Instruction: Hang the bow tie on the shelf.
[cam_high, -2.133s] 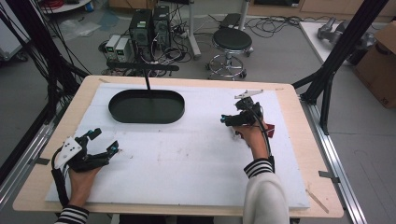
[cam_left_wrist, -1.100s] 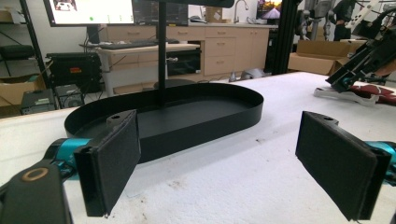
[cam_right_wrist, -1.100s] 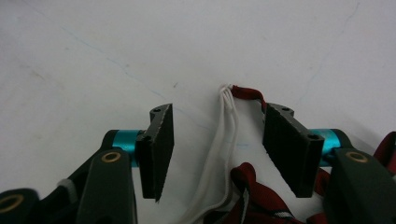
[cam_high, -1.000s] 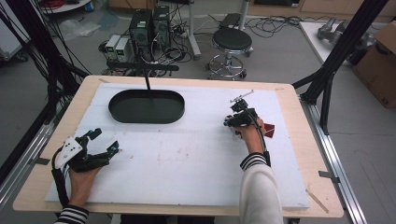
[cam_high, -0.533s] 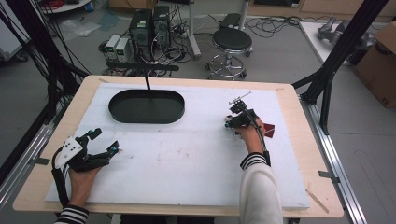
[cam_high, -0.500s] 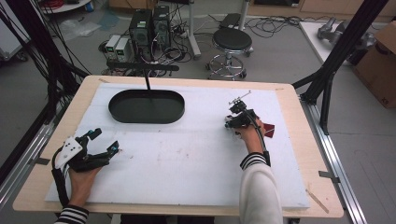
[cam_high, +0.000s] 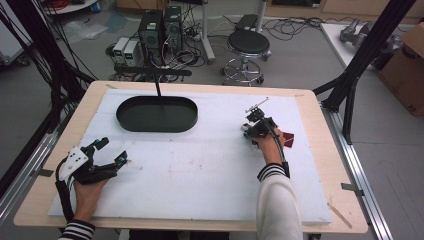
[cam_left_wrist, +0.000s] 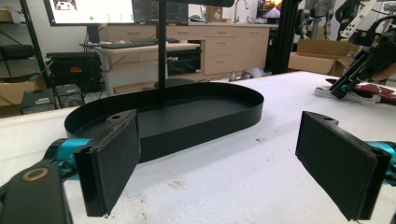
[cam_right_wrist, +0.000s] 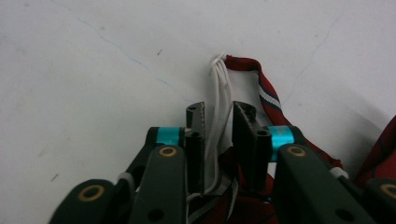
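1. The surface (cam_high: 200, 175) is a white foam sheet on a wooden top, with computers and a stool on the floor beyond its far edge. A black oval tray (cam_high: 157, 114) sits at far left.

2. Your work is at the right: a dark red cloth item (cam_right_wrist: 261, 91) with white elastic cords (cam_right_wrist: 218, 100) lies on the foam, partly under your right gripper (cam_right_wrist: 218, 122).

3. The right fingers (cam_right_wrist: 195, 123) have just been closing and now stand narrow, with the white cords running between them. Whether the pads already pinch the cords cannot be told, so finish the squeeze before you lift.

4. Catch all the strands. They bunch toward the left pad; a stray strand left outside would likely let the cloth hang crooked.

5. Lift slowly and straight up, watching that the red fabric follows and does not snag under the gripper body.

6. Your left gripper (cam_left_wrist: 238, 163) rests at near left, fingers spread wide with nothing between them, facing the tray. Keep it there, ready to help once the cloth is raised.
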